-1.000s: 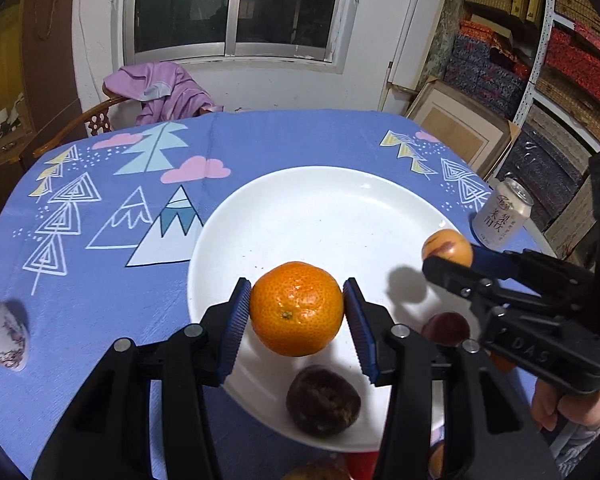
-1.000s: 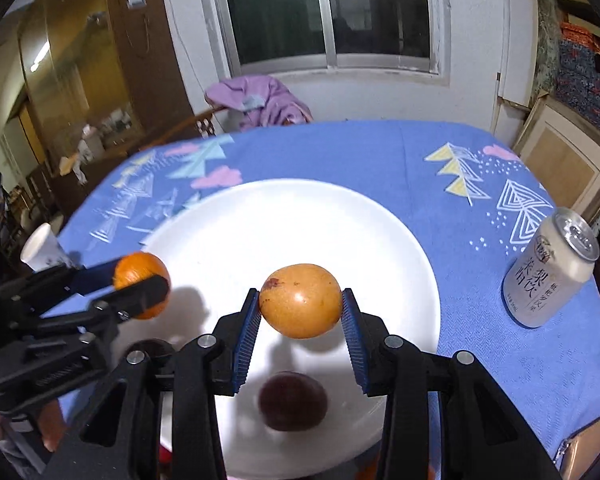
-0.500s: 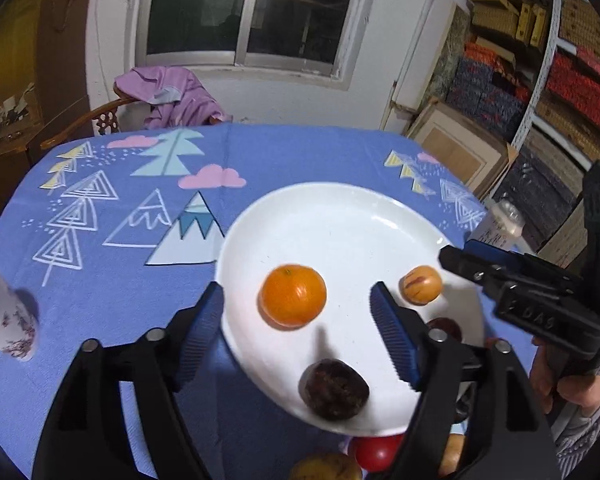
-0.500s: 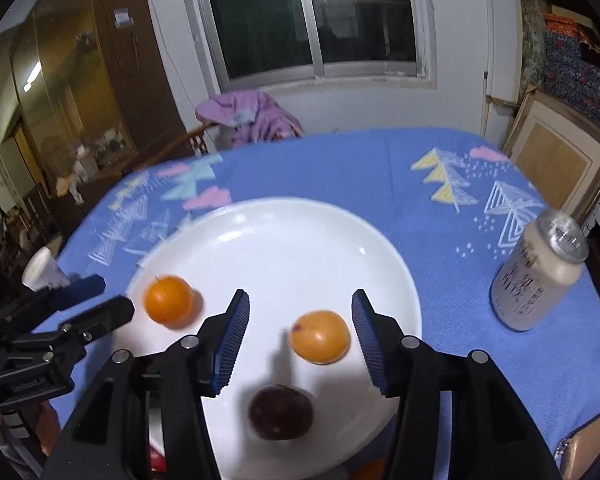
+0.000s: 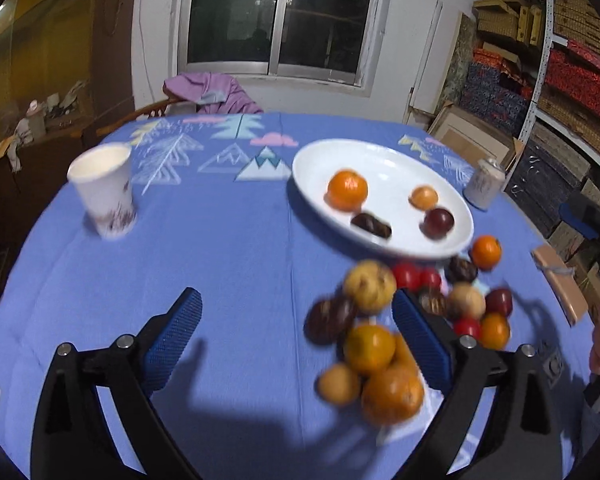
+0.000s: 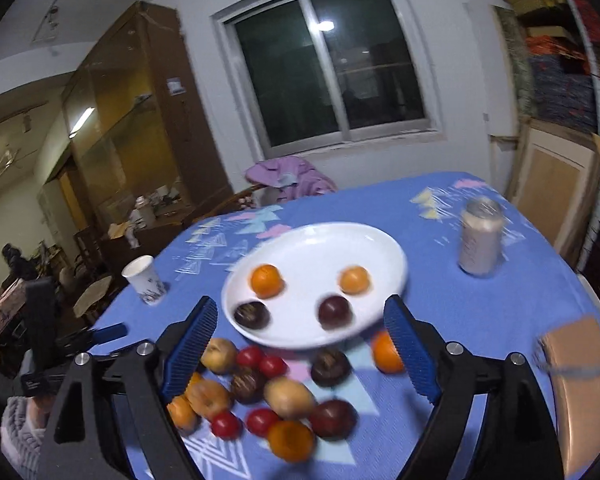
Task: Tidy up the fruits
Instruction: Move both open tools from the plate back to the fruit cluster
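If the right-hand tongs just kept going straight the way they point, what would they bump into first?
Probably the loose fruit heap on the blue tablecloth, just short of the white plate. The right tongs are opening with nothing between them. The picture is blurred, so depth is uncertain.

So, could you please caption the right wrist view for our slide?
Right gripper opening, empty, above loose fruit pile; four fruits rest on white plate.

White plate (image 6: 384, 248); blue tablecloth (image 5: 228, 248), tree-and-cloud print; orange mandarin (image 5: 347, 190); silver can (image 6: 480, 240)
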